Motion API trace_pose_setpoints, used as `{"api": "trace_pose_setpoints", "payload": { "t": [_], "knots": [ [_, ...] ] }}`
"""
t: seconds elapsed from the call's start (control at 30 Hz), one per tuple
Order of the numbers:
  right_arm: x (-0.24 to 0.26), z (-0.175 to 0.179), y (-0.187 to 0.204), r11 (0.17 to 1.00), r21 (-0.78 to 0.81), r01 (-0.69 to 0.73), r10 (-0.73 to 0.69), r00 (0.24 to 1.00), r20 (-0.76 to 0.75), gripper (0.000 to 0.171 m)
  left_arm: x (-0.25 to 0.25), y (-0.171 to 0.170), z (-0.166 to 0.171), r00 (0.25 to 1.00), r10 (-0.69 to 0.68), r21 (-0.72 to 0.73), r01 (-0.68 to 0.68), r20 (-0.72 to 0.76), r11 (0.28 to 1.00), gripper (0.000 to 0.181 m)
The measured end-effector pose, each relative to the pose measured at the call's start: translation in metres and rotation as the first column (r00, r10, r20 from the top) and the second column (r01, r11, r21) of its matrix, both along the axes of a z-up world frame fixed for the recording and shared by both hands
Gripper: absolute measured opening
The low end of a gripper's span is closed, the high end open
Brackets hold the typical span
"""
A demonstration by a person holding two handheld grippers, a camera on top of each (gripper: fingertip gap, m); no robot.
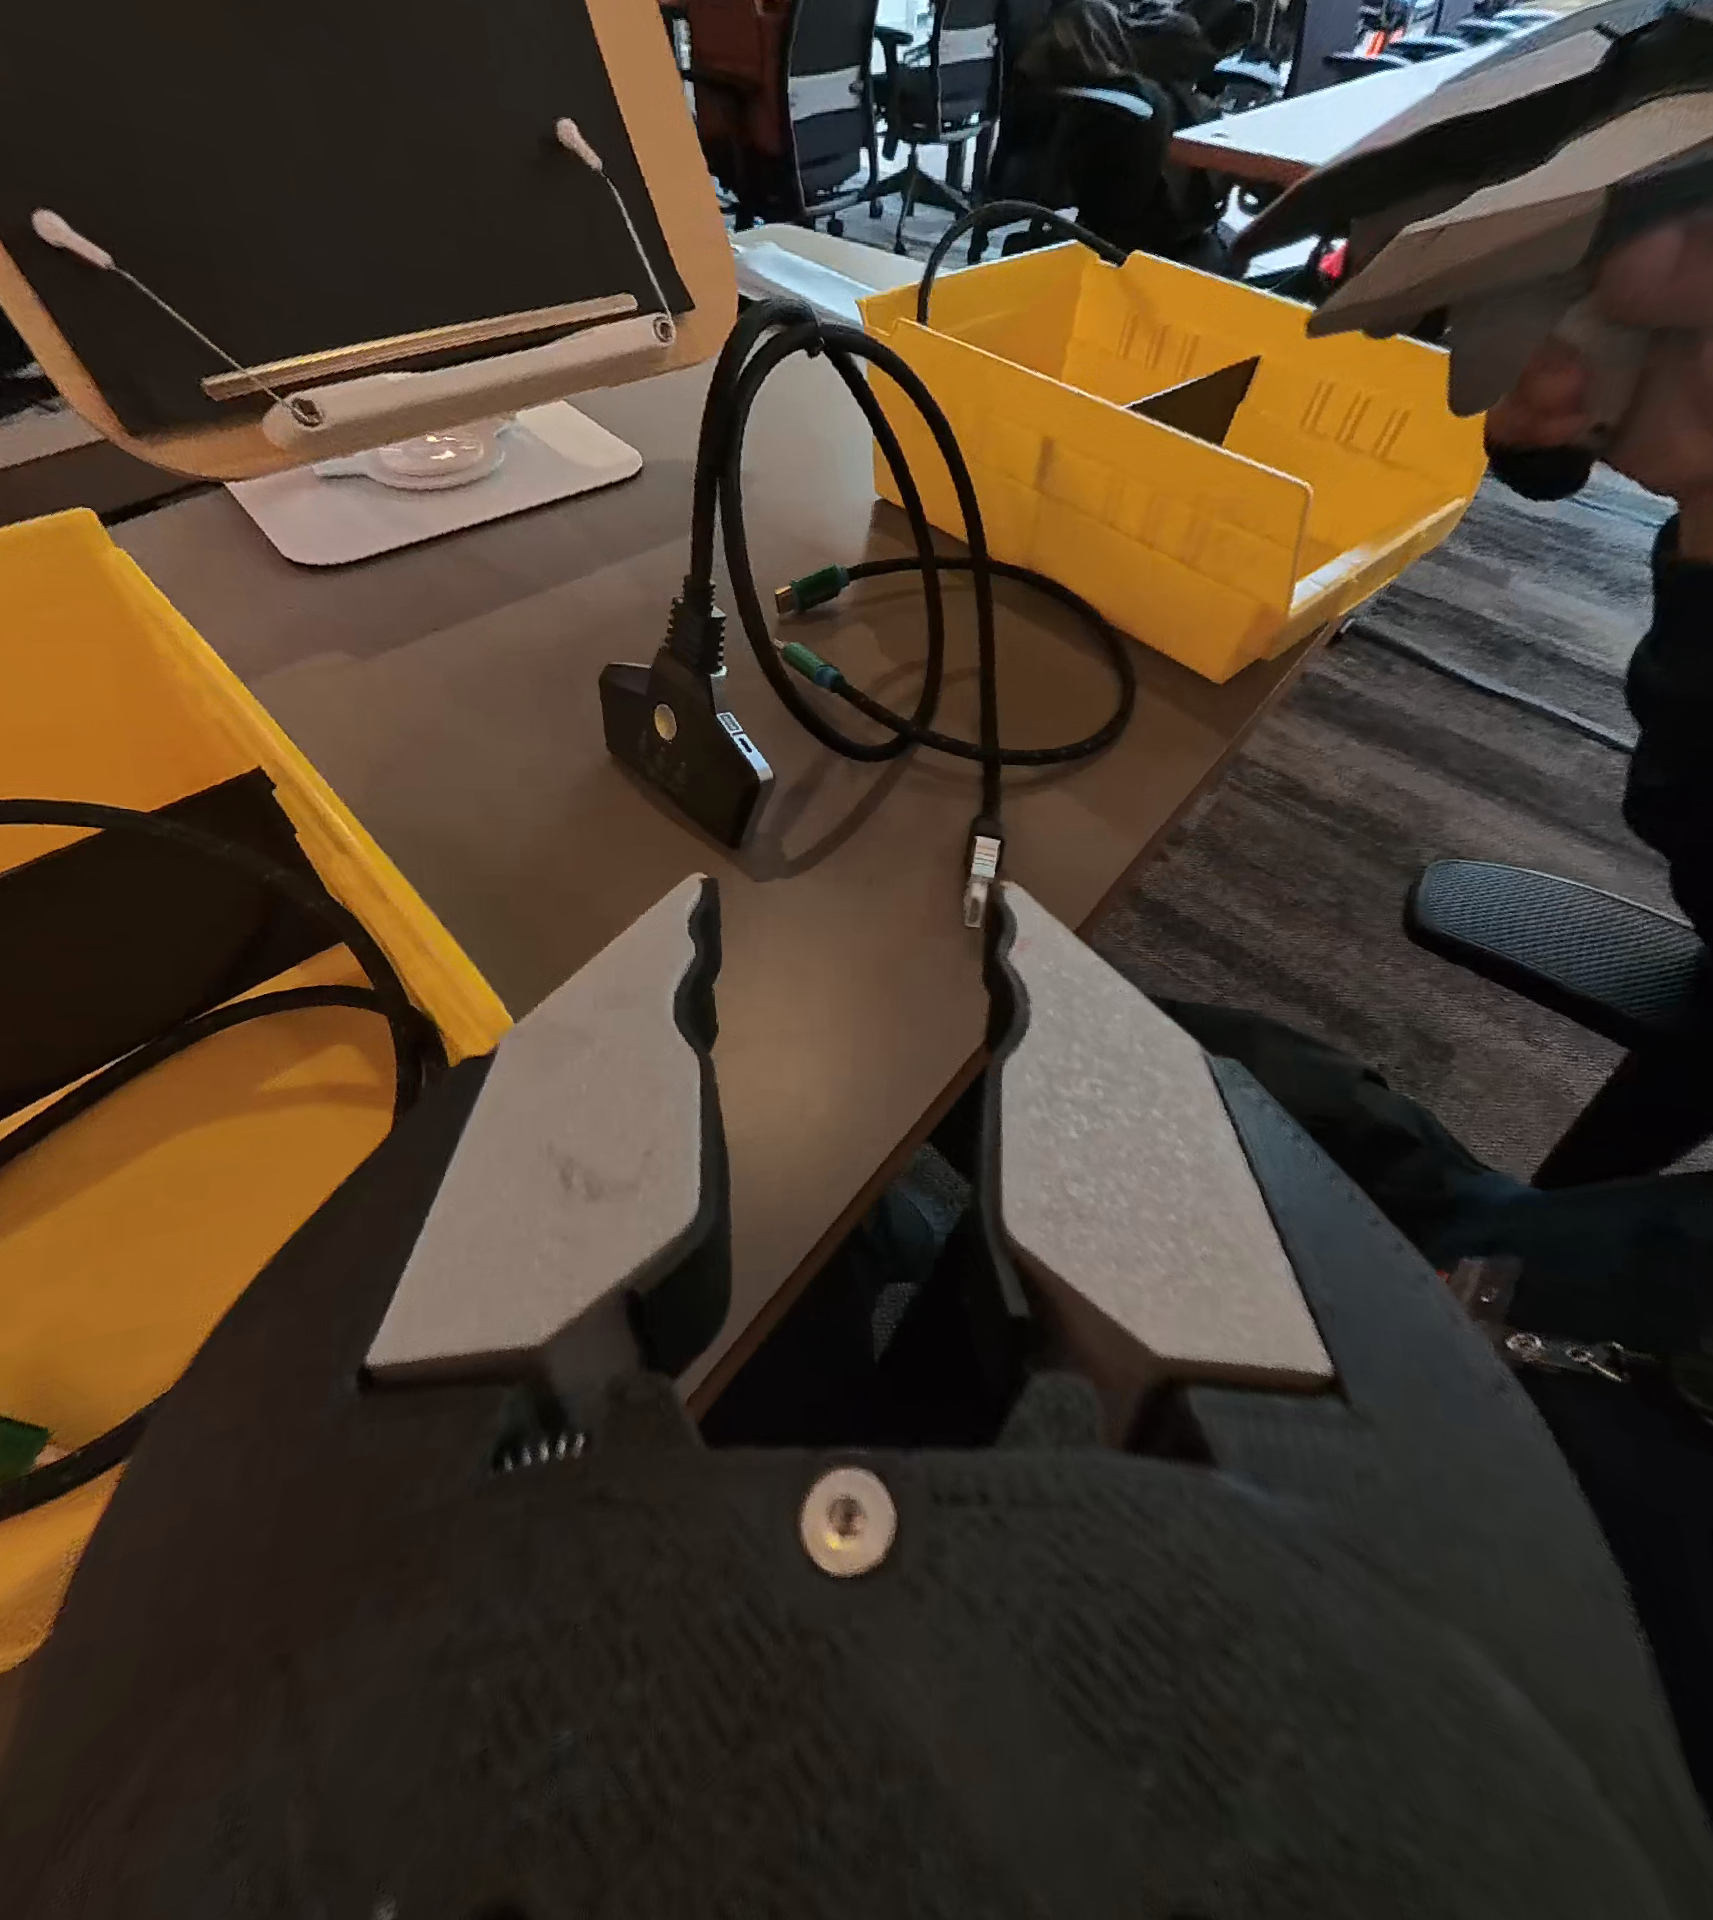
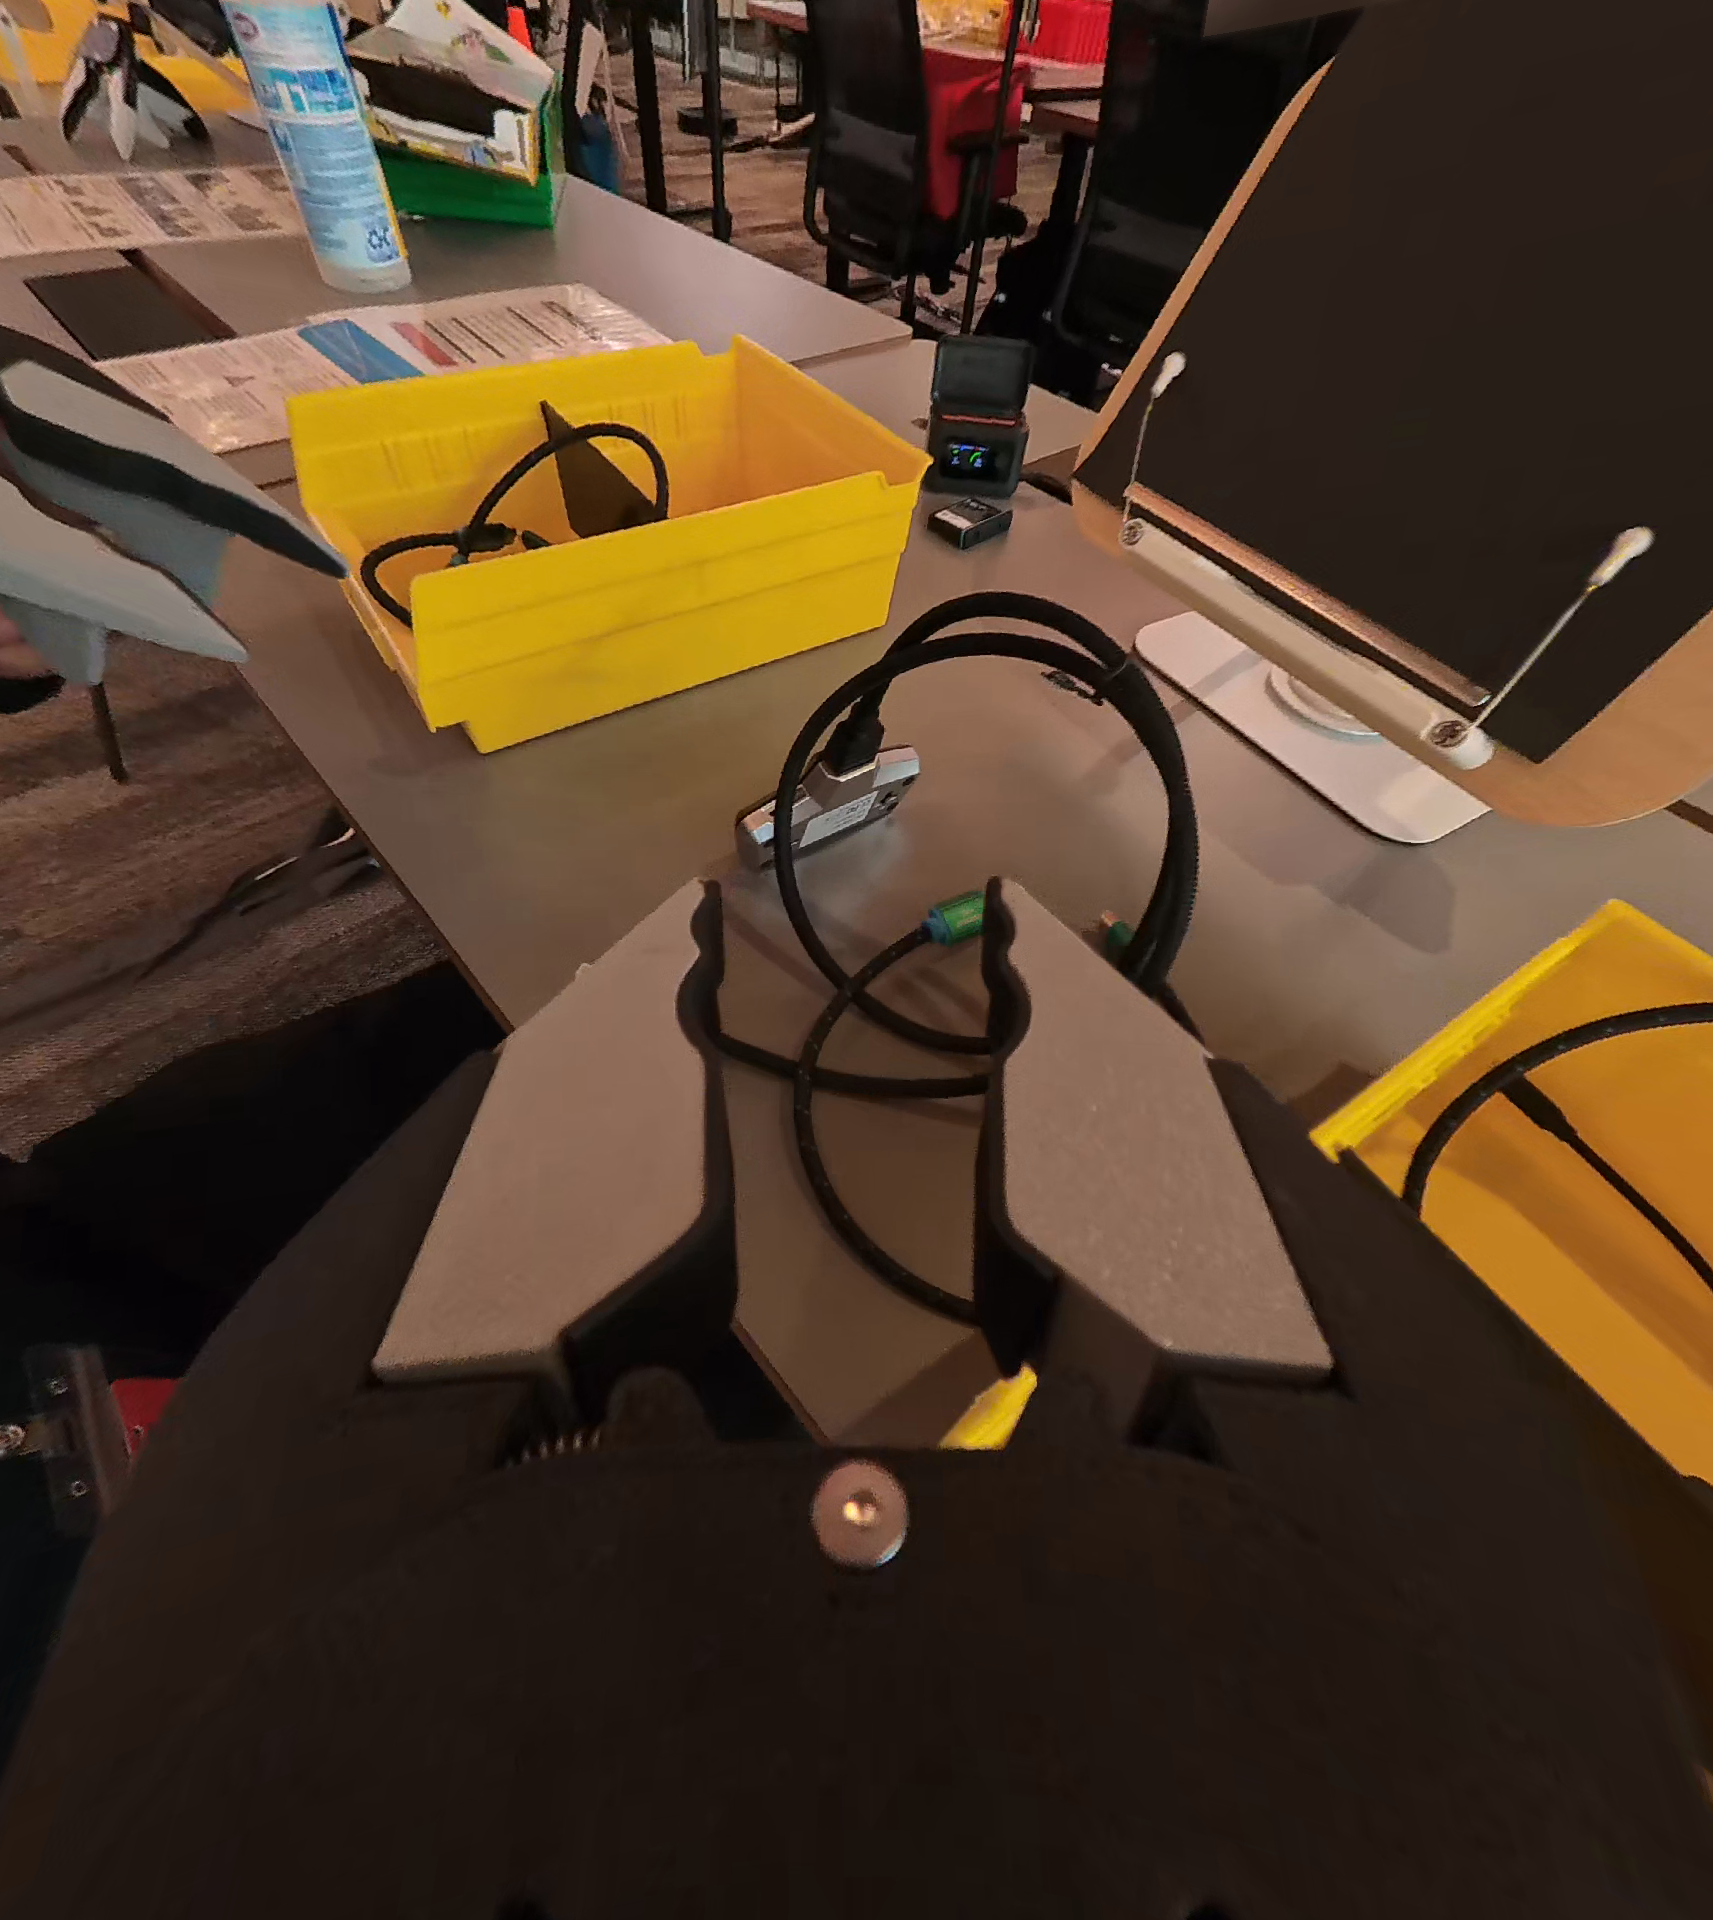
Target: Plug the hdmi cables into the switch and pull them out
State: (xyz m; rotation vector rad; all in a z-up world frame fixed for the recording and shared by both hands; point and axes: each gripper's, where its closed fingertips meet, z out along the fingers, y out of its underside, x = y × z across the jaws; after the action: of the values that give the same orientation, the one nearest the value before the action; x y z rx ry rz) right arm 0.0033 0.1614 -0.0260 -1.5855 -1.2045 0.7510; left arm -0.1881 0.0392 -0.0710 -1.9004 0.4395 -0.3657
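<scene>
Both hand-held grippers, left (image 1: 852,914) and right (image 2: 847,920), gape empty; switch (image 1: 684,750) lies lengthwise toward left camera.

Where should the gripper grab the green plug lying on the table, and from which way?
Probably by its green shell, not the metal tip or the thin black cable behind it. The plug lies flat on the table, so I'd come from above, one finger on each long side. The shell is the thickest, stiffest part, and leaving the tip free lets it enter the switch. The open right gripper is nearest.
</scene>
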Motion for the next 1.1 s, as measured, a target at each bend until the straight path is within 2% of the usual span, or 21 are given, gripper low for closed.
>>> {"api": "trace_pose_setpoints", "payload": {
  "t": [0.2,0.57,0.7,0.83,0.9,1.0,1.1],
  "knots": [
    [-0.007,-0.02,-0.005,0.999,-0.045,-0.014,0.016,0.999,0.041,0.048,0.005,0.01,-0.003,0.999,-0.036,-0.001,0.036,0.012,0.999,0.049],
    [-0.022,-0.033,-0.007,0.995,-0.09,-0.053,0.058,0.997,0.049,0.049,0.005,0.022,-0.014,0.998,-0.042,-0.024,0.043,0.039,0.999,0.047],
    [-0.037,-0.039,-0.024,0.979,-0.157,-0.129,0.132,0.991,0.01,0.05,0.0,0.03,-0.022,1.0,-0.018,-0.042,0.019,0.013,0.999,0.048],
    [-0.065,-0.059,-0.044,0.961,-0.21,-0.178,0.187,0.982,0.025,0.052,-0.004,0.027,-0.023,0.999,-0.046,-0.056,0.047,0.01,0.997,0.054],
    [-0.08,-0.072,-0.046,0.963,-0.219,-0.158,0.172,0.984,0.047,0.052,-0.016,0.023,-0.024,0.999,-0.035,-0.064,0.035,-0.012,0.997,0.056],
    [-0.099,-0.087,-0.03,0.968,-0.246,-0.051,0.068,0.996,0.062,0.055,-0.035,0.023,-0.027,0.999,0.034,-0.081,-0.035,-0.024,0.996,0.056],
    [-0.124,-0.09,-0.013,0.96,-0.279,0.017,-0.007,0.999,0.035,0.059,-0.021,0.025,-0.026,1.0,-0.028,-0.057,0.029,0.009,0.998,0.057]
  ]
}}
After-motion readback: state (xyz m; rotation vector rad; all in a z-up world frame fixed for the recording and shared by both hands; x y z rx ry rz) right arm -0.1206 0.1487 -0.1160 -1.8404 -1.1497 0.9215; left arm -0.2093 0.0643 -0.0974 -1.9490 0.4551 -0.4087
